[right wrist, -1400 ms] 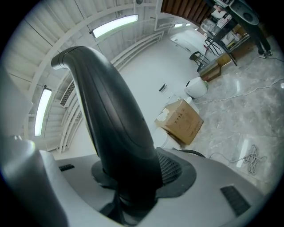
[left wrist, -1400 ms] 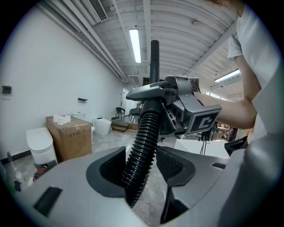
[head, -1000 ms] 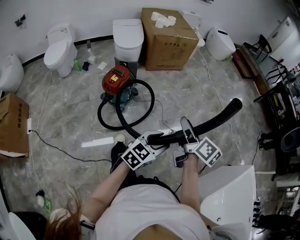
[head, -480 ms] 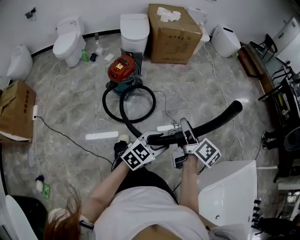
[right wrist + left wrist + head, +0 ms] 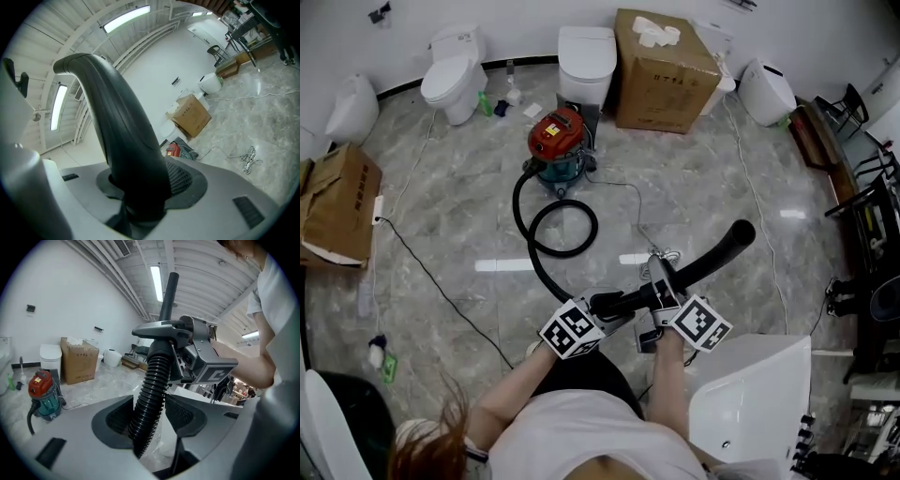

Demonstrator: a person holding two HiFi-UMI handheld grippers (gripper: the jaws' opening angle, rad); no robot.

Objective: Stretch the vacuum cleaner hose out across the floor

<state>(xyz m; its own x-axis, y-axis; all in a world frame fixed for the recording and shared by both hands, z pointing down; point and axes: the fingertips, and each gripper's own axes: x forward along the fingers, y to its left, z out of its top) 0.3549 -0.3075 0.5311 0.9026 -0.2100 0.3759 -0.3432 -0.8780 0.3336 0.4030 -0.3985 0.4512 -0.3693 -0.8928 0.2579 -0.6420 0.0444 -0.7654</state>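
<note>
Across the grey marble floor (image 5: 441, 234), the black hose (image 5: 151, 380) curls in one loop from the red vacuum cleaner (image 5: 558, 141) up to the person. The left gripper (image 5: 150, 418) pinches its ribbed end. The right gripper (image 5: 147, 185) seems clamped on the smooth curved handle tube (image 5: 112, 122).

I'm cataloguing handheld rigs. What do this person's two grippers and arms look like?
The left gripper and the right gripper share one design: pale grey moulded jaws with dark, mesh-textured pads set into them. Each carries a white cube printed with black square markers. The person wears a white short-sleeved top, so the forearms are bare.
</note>
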